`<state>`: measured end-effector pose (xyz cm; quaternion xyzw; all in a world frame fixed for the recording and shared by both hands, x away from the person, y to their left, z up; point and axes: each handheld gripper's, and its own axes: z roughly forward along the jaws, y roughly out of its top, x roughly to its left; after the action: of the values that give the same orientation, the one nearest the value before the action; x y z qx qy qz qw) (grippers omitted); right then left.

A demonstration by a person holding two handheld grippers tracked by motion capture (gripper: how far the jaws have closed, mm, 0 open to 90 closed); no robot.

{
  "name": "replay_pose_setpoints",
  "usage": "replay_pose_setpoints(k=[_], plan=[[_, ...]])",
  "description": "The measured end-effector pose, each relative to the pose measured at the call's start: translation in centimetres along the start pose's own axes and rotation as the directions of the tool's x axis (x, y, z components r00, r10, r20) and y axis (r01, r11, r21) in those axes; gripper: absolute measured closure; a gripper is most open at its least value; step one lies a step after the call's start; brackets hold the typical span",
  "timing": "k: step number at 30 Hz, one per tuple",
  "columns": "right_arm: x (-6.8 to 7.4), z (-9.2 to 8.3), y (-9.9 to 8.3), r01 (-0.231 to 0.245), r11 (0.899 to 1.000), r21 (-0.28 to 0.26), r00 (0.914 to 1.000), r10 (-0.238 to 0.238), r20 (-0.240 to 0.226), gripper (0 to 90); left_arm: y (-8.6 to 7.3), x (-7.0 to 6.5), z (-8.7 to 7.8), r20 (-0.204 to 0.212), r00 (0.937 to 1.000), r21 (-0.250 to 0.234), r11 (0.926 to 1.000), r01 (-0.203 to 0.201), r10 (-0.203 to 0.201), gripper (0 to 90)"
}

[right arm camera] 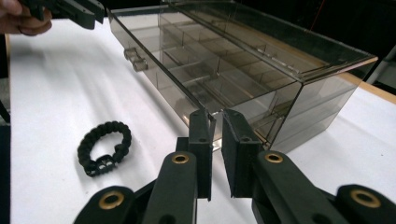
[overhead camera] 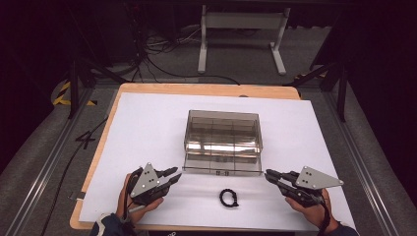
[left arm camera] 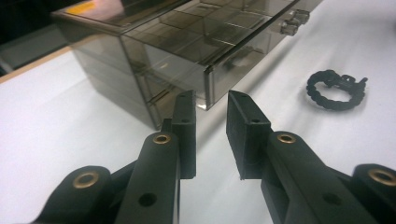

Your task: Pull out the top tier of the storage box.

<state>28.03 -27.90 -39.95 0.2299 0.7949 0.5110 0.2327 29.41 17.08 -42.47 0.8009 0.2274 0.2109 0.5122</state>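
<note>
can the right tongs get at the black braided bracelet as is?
Probably yes. The black braided bracelet lies alone on the white sheet, in front of the smoky clear plastic drawer box, with bare sheet between it and the right tongs.

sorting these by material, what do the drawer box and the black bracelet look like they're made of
Drawer box: apparently smoke-tinted clear plastic, glossy; the dividers show through its walls and light glints off it.
Black bracelet: looks like braided cord, matte; a woven, knotted texture with a small buckle, probably plastic.
</note>
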Motion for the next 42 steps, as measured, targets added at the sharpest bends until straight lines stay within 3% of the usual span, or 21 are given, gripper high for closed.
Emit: replay_pose_setpoints(k=[5, 8, 12, 18, 20, 26, 27, 33, 37, 39, 42], plan=[[0.9, -0.5, 0.2, 0.022, 0.999, -0.04, 0.9995, -0.023, -0.021, 83.0, -1.2, 0.0, -0.5, 0.006, 0.9996, 0.006, 0.9996, 0.029, -0.029, 69.8], [1.9, -0.3, 0.4, 0.057, 0.998, -0.038, 0.9978, -0.058, -0.031, 82.9, -1.8, -0.1, -0.7, 0.02, 0.9993, 0.017, 0.9994, 0.031, -0.031, 67.8], [3.0, 0.4, 0.3, 0.066, 0.998, -0.023, 0.9942, -0.068, -0.083, 82.1, -2.4, -0.2, -0.6, 0.04, 0.999, 0.043, 0.9989, 0.018, -0.02, 63.5], [4.4, 2.5, -0.2, 0.11, 0.993, 0.049, 0.9774, -0.099, -0.186, 77.2, -3.0, -0.4, 0.6, 0.056, 0.9983, 0.081, 0.9966, 0.014, -0.018, 53.6], [4.8, 3.2, -0.3, 0.118, 0.991, 0.063, 0.9726, -0.103, -0.209, 75.9, -3.1, -0.3, 0.9, 0.062, 0.9973, 0.082, 0.996, 0.035, -0.04, 50.9], [6.0, 4.9, -0.6, 0.165, 0.981, 0.1, 0.9542, -0.133, -0.268, 71.5, -3.1, -0.2, 0.9, 0.049, 0.9969, 0.073, 0.9956, 0.058, -0.062, 41.3], [6.0, 4.9, -0.6, 0.165, 0.981, 0.1, 0.9542, -0.133, -0.268, 71.5, -3.1, -0.2, 0.9, 0.049, 0.9969, 0.073, 0.9956, 0.058, -0.062, 38.8], [7.3, 6.7, -0.9, 0.22, 0.965, 0.143, 0.9309, -0.164, -0.326, 67.1, -3.1, -0.1, 1.2, 0.052, 0.9956, 0.101, 0.9923, 0.072, -0.077, 31.4], [7.3, 7.6, -1.4, 0.236, 0.953, 0.19, 0.9237, -0.16, -0.348, 66.6, -3.0, 0.2, 1.2, 0.066, 0.9944, 0.109, 0.9913, 0.075, -0.082, 27.7], [7.3, 7.9, -1.5, 0.248, 0.946, 0.21, 0.924, -0.165, -0.345, 69.2, -3.0, 0.1, 1.3, 0.069, 0.9939, 0.114, 0.9905, 0.077, -0.085, 27.2], [7.1, 8.0, -1.5, 0.245, 0.946, 0.214, 0.9287, -0.166, -0.332, 79.0, -3.0, 0.1, 1.4, 0.071, 0.994, 0.12, 0.9899, 0.075, -0.084, 26.7]])
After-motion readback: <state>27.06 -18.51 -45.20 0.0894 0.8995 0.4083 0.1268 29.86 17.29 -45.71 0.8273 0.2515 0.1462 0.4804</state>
